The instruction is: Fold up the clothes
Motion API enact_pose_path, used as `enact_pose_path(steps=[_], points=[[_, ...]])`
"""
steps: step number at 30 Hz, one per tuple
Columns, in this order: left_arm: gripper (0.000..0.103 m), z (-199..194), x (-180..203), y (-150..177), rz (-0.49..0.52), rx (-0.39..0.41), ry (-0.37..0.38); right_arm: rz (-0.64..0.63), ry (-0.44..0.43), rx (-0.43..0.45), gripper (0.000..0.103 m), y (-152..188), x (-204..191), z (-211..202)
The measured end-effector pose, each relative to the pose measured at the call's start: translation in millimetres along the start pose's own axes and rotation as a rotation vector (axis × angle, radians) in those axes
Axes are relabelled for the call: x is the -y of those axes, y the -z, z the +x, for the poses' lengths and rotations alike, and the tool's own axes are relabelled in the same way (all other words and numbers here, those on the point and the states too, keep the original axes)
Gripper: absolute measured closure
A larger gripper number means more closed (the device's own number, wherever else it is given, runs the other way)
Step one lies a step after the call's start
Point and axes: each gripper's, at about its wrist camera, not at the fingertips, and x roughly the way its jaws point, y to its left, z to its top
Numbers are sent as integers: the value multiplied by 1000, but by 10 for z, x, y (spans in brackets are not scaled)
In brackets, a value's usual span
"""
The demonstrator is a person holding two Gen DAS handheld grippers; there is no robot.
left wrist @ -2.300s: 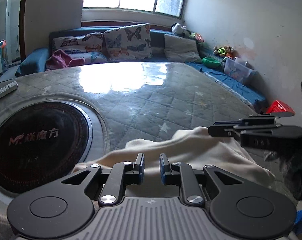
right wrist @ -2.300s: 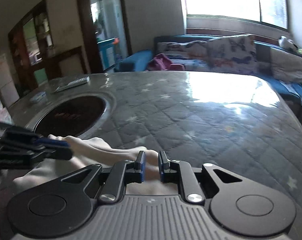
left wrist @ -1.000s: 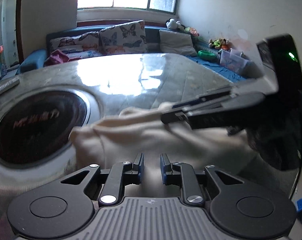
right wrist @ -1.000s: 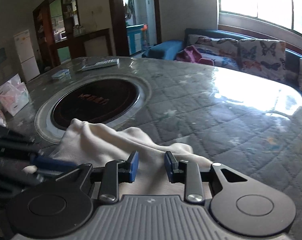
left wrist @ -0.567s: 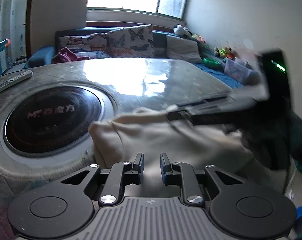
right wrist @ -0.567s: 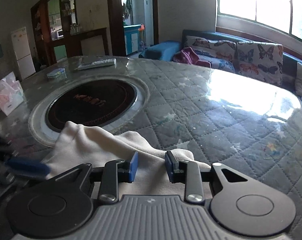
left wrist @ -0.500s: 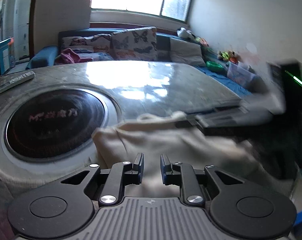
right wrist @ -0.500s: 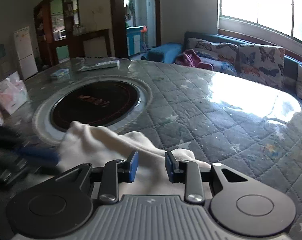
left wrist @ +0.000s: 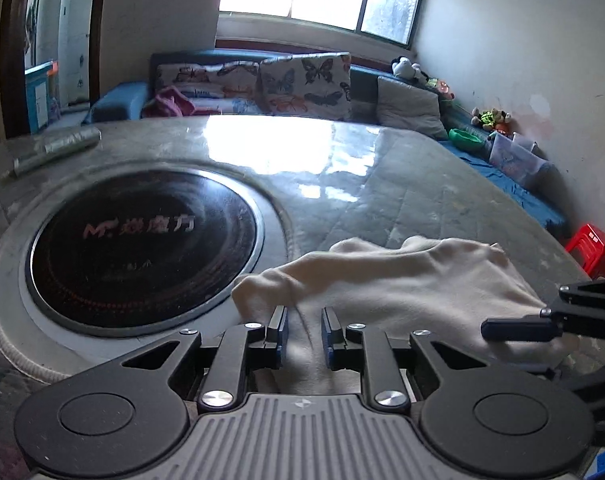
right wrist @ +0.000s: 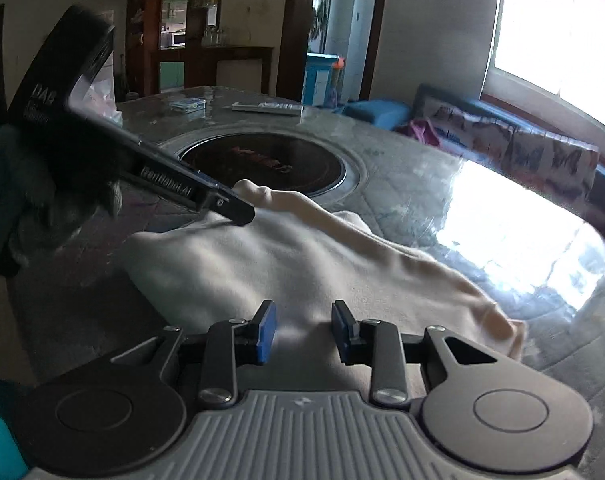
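Where the claws stand: left claw (left wrist: 302,334) pinches a ridge of the cream fleece garment (left wrist: 402,280) at lower centre. The right claw (right wrist: 302,332) is parted, its pads not pressing the cloth beneath.
Garment: bunched on the glossy grey quilted surface (left wrist: 422,200), its left corner reaching the ring of the round black cooktop (left wrist: 142,240).
Risk: a one-sided hold could drag the cloth askew or further onto the cooktop, since the slick surface would let it slide.

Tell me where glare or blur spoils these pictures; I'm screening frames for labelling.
Left wrist view: window glare whitens the table top, and the remote is smeared. Right wrist view: the window is blown out, its reflection washes the table's right side, and the left claw is motion-blurred.
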Motion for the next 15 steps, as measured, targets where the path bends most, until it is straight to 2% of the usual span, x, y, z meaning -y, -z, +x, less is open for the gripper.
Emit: enact_pose_path(steps=[4,9,12,15], points=[[83,-158,200,29,41,31,68,58,23,26,73,54,67,-182],[83,-172,387,175,72,-1,131,153,87,26,73,176,254,-364],[83,-125,418,259,77,-33,130,203,110,9,73,277,355,-428],[83,-119,397,313,78,-39,128,257,131,-47,75,436,456,-392]])
